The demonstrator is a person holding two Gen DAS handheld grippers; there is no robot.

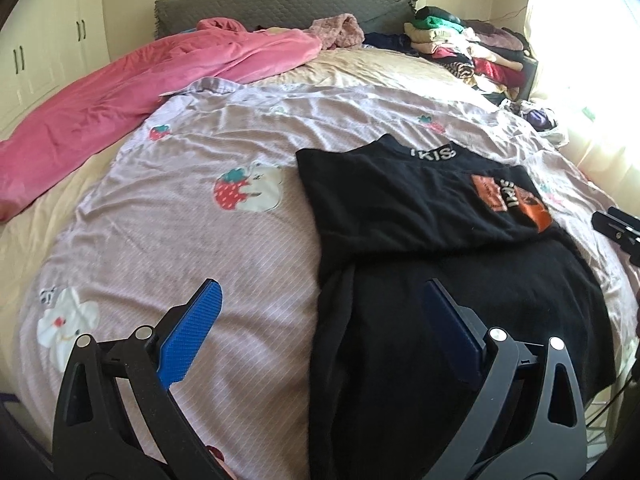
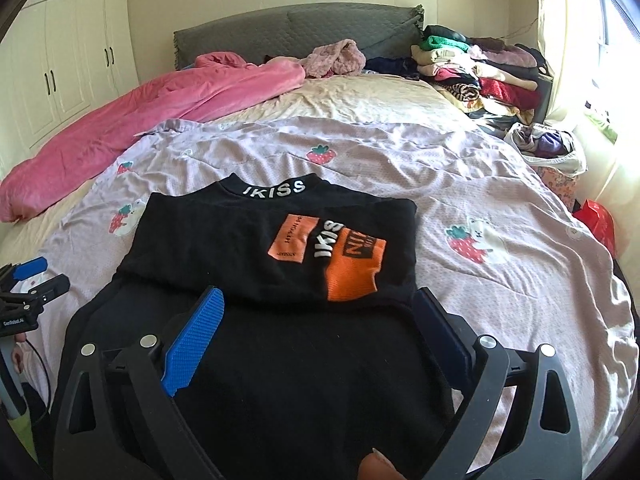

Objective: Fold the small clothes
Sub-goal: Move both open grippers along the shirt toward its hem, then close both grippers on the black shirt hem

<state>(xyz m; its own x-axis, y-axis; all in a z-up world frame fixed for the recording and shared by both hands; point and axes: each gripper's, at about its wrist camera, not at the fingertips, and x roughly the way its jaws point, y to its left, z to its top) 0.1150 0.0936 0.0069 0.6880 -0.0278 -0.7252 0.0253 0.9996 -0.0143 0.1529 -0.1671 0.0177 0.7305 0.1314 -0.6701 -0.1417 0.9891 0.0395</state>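
A black top (image 2: 248, 240) with an IKISS collar and orange patches lies on the pink strawberry sheet (image 2: 460, 184), its sides folded in and its lower half spread toward me. It also shows in the left wrist view (image 1: 400, 208). My left gripper (image 1: 320, 300) is open and empty, hovering over the top's left lower edge. My right gripper (image 2: 318, 306) is open and empty, just above the top's middle fold. Each gripper shows at the edge of the other's view.
A pink blanket (image 2: 140, 120) lies along the bed's left side. A pile of clothes (image 2: 480, 68) sits at the far right by the grey headboard (image 2: 300, 28). A bag of clothes (image 2: 548, 148) is by the window. White wardrobes (image 2: 68, 60) stand left.
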